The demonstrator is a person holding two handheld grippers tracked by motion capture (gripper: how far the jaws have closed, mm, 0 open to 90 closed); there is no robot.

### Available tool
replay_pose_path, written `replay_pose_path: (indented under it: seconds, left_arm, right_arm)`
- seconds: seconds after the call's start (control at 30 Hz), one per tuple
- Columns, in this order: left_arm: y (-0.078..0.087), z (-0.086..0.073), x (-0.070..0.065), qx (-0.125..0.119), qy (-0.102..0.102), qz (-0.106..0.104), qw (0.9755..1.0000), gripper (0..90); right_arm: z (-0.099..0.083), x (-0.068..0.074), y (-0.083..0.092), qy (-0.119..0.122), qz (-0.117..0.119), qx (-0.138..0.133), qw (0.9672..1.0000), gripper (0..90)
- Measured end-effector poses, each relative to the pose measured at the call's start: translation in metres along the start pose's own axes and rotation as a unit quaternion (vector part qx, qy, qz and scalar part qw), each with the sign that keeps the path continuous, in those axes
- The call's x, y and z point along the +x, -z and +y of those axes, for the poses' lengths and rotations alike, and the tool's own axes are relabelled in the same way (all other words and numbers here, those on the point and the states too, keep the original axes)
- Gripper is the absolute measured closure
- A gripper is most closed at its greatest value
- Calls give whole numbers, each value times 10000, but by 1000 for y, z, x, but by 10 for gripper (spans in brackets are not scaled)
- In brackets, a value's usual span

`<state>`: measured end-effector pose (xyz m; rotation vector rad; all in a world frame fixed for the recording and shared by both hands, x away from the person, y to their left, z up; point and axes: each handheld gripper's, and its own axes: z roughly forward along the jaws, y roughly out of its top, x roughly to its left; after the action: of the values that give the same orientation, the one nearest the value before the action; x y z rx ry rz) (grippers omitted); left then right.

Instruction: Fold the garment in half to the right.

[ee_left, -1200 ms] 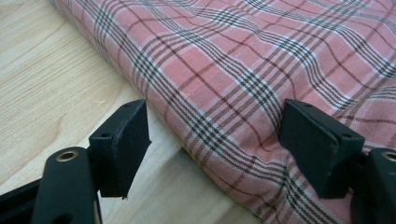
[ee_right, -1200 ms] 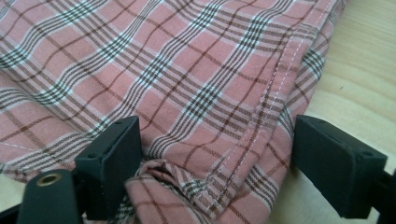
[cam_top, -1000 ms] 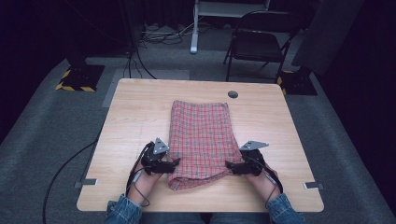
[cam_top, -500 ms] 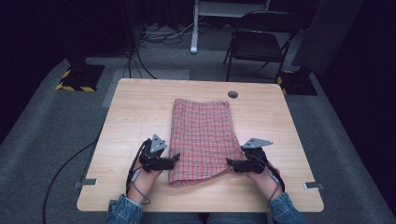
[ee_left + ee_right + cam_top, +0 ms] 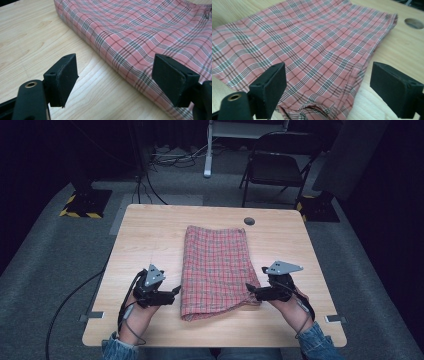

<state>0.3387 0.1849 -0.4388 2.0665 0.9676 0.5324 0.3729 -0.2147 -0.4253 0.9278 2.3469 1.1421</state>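
The wooden table [image 5: 150,235] is the largest element, a pale rectangular top with rounded corners and a round cable hole [image 5: 249,221] near its far edge. On its middle lies the folded plaid cloth [image 5: 216,267], red with dark and white checks, a long rectangle that runs from near the cable hole toward the person's edge; its near right corner is slightly rumpled. The cloth rests flat on the wood.

The left gripper [image 5: 172,290] hovers just beside the cloth's near left edge, held in the person's left hand [image 5: 134,315]. In the left gripper view its two black jaws stand wide apart with nothing between the pads; bare wood shows in the gap, and the cloth's folded edge [image 5: 130,72] passes under the right-hand jaw.

The right gripper [image 5: 250,289] sits at the cloth's near right corner, held in the person's right hand [image 5: 291,307]. In the right gripper view its jaws are likewise spread wide and grip nothing; the cloth [image 5: 312,50] lies below and between them, with its hemmed edge [image 5: 359,75] and a strip of bare table under the right-hand jaw. The high view places its tips at the cloth's border; whether they touch the fabric cannot be told.

Each gripper carries a grey three-cornered plate [image 5: 283,267] on top and a trailing cable [image 5: 125,307].
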Motion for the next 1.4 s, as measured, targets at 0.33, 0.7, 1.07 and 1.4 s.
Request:
replay_pose_path:
  seconds: [0.33, 0.7, 1.07, 1.4]
  left_arm:
    - [20, -12, 17, -78, 198, 72, 9997, 187]
    - [33, -23, 27, -62, 99, 283, 9995, 182]
    - [43, -39, 41, -39, 186, 389, 9991, 182]
    - [47, -55, 51, 38, 273, 438, 9987, 181]
  right_arm:
    - [-1, -11, 21, -133, 52, -210, 9997, 129]
    - [-9, -21, 35, -90, -44, -255, 9996, 114]
    - [-29, -38, 56, -188, -154, -223, 9995, 114]
    - [-50, -50, 75, -287, -279, -179, 9990, 114]
